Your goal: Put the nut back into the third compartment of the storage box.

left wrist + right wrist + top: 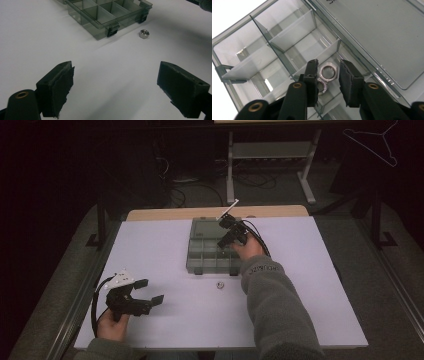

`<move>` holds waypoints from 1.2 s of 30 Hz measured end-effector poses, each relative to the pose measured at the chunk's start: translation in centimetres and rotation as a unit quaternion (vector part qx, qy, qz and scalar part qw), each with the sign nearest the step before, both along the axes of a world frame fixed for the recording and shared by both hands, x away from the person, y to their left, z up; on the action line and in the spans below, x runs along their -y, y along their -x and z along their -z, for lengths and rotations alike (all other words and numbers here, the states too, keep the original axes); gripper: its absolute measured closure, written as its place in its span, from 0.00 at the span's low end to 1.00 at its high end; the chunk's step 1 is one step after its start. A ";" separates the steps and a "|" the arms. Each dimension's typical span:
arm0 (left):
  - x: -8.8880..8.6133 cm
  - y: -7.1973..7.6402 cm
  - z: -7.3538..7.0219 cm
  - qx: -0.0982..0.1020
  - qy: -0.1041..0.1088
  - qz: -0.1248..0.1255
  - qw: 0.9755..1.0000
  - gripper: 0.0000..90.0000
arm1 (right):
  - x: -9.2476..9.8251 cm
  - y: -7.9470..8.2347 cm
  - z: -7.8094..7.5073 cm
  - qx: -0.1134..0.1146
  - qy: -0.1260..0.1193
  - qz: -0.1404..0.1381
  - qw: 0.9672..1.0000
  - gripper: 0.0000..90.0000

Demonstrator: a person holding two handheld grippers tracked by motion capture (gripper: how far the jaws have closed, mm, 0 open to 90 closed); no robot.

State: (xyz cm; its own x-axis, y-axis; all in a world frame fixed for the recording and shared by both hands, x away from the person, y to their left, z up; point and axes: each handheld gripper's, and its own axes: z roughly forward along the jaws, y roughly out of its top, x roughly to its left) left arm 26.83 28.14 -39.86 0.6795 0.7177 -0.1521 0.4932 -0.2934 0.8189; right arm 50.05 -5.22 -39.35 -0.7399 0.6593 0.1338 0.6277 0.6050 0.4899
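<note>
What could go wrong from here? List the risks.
1. The right gripper hangs over two nuts in one compartment of the organizer box; a nut may catch between its slightly parted jaws.
2. The arm's sleeve passes close to the loose nut on the table and could knock it.

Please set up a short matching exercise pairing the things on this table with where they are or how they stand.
Things:
1. left claw
2. right claw
3. loose nut
4. organiser box

Places or states:
a. on the bare table, in front of the box
b. lid folded back, compartments exposed
c. open wide above the table, holding nothing
d. down in a box compartment by two nuts

Pairs: 1-c, 2-d, 3-a, 4-b
</note>
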 end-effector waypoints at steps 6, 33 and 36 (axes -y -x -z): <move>0.0 0.0 0.0 0.003 -0.001 0.001 1.000 0.14 | 0.1 0.4 -0.5 0.005 0.001 -0.006 1.000 0.72; 0.2 0.1 0.0 0.002 -0.004 0.003 1.000 0.14 | 1.2 10.6 -0.6 0.018 -0.029 -0.090 0.995 0.66; 0.1 0.1 0.0 0.002 -0.005 0.003 1.000 0.14 | 0.9 11.2 0.0 0.016 -0.024 -0.099 0.995 0.66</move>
